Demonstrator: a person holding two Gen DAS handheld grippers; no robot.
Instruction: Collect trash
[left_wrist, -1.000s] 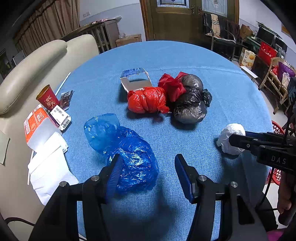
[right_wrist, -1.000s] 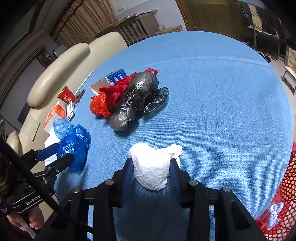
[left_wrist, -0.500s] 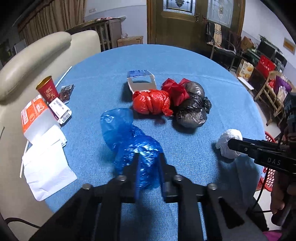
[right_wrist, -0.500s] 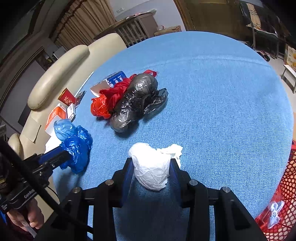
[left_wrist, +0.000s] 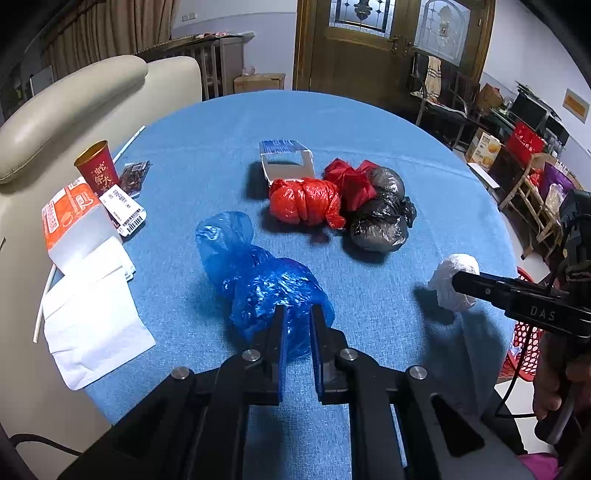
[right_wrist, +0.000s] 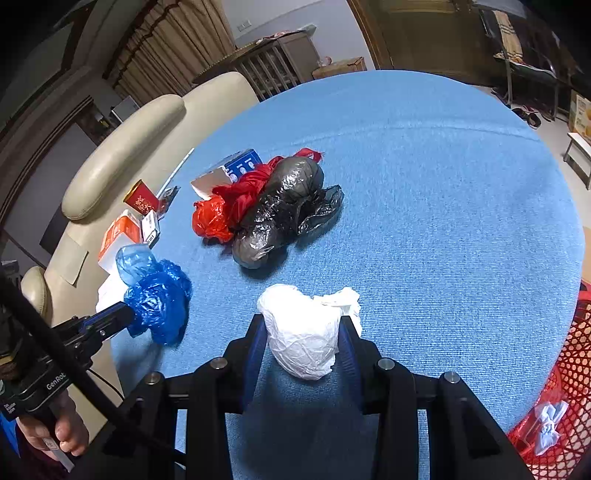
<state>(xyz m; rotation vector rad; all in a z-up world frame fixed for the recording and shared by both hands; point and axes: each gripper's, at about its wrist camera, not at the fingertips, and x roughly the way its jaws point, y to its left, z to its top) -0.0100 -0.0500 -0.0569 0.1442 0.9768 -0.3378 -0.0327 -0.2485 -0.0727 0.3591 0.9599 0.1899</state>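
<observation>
Crinkled blue plastic bag (left_wrist: 258, 284), pinched by my left claw (left_wrist: 297, 325), stretches far-left; my right claw (right_wrist: 302, 332) holds a white wad (right_wrist: 304, 332).

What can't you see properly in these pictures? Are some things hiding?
- What is inside the knotted blue bag, black bag and white bag: their plastic hides it, both views.
- Red basket: cut off by the picture's edge, right wrist view.
- Paper box: partly behind the red bags, left wrist view.
- Print on the red cup: too small to read.
</observation>
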